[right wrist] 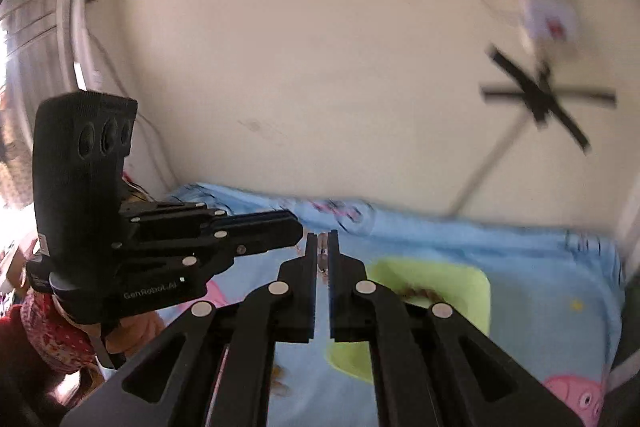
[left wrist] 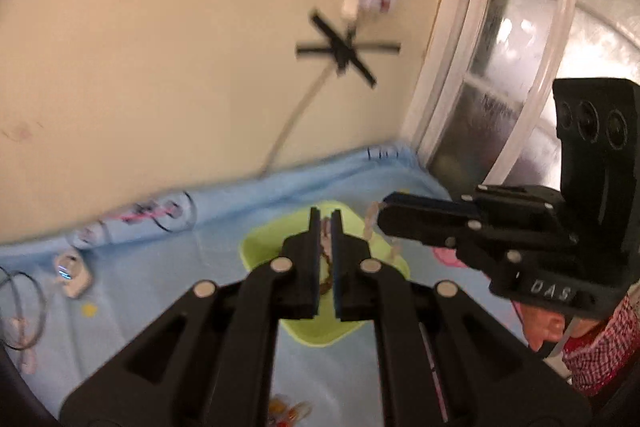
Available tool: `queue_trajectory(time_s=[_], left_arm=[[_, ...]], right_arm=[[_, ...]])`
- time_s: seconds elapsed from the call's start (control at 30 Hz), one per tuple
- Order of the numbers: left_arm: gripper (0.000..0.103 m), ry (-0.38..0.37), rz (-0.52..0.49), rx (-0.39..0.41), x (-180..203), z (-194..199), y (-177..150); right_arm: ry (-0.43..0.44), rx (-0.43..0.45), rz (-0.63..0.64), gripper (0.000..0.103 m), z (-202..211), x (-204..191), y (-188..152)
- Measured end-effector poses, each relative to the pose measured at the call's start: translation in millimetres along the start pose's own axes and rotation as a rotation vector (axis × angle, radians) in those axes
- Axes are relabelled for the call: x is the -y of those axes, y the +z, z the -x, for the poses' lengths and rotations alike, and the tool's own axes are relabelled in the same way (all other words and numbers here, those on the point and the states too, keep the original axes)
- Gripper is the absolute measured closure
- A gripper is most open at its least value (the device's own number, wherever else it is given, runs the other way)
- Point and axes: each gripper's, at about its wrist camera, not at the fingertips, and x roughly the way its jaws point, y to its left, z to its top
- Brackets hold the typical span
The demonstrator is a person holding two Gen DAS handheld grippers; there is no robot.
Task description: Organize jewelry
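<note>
The cream wall (left wrist: pixel 160 67) stands behind everything, and a blue cartoon-print cloth (left wrist: pixel 180 287) covers the surface and runs up to it. Whether a worktop or a bed lies under the cloth is not clear. A lime-green tray (left wrist: pixel 256 247) sits near the middle of the cloth, closer to its right edge than its left.

Both tools hang above the tray and point down at it. The left gripper (left wrist: pixel 325 217) has its fingers clenched. The brown braided piece (left wrist: pixel 325 277) seen through the slit between them seems to lie in the tray, not in the grip, though blur leaves that unsure. The right gripper (left wrist: pixel 382 217) comes in from the right side, with a hand (left wrist: pixel 540 327) under it. Its fingers are pinched together, and a pale beaded strand (left wrist: pixel 372 223) appears to dangle from their tip over the tray's far right rim.

More jewelry waits along the cloth's far left edge by the wall: thin wire hoops (left wrist: pixel 172 217) with pink trim and a small white piece (left wrist: pixel 72 273).

The step in hand is probably setting the strand into the tray. To do it well, bring the right tool low over the tray's bare floor, clear of the braid, so the two do not tangle. Let the hanging end settle first and open the fingers only once the strand rests inside the rim. Keep the left tool out of its path.
</note>
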Motion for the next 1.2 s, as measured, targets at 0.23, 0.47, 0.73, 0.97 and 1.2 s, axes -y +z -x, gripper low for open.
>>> queue_trajectory(time_s=[0.23,0.47,0.73,0.97,1.2], left_arm=[[0.099,0.025,0.006,-0.182,-3,-97,-49],[0.099,0.028,-0.007,-0.196,-15,-89,-56],[0.029,0.072,0.068,0.246,-52,96,-74],[0.022,0.278,0.202,0.260,-100,168,-179],[0.022,0.446,0.216,0.169,-147,244,-206]], right_arm=[[-0.030,-0.098,-0.133,0.103,-46,57,-66],[-0.063,-0.062,-0.283,0.083,-47,79,-74],[-0.050,0.280,-0.207,0.023,32,-4,-71],[0.037,0.125,-0.060,0.023,-17,-84,-114],[0.120,-0.005,-0.133,0.023,-56,-122,-148]])
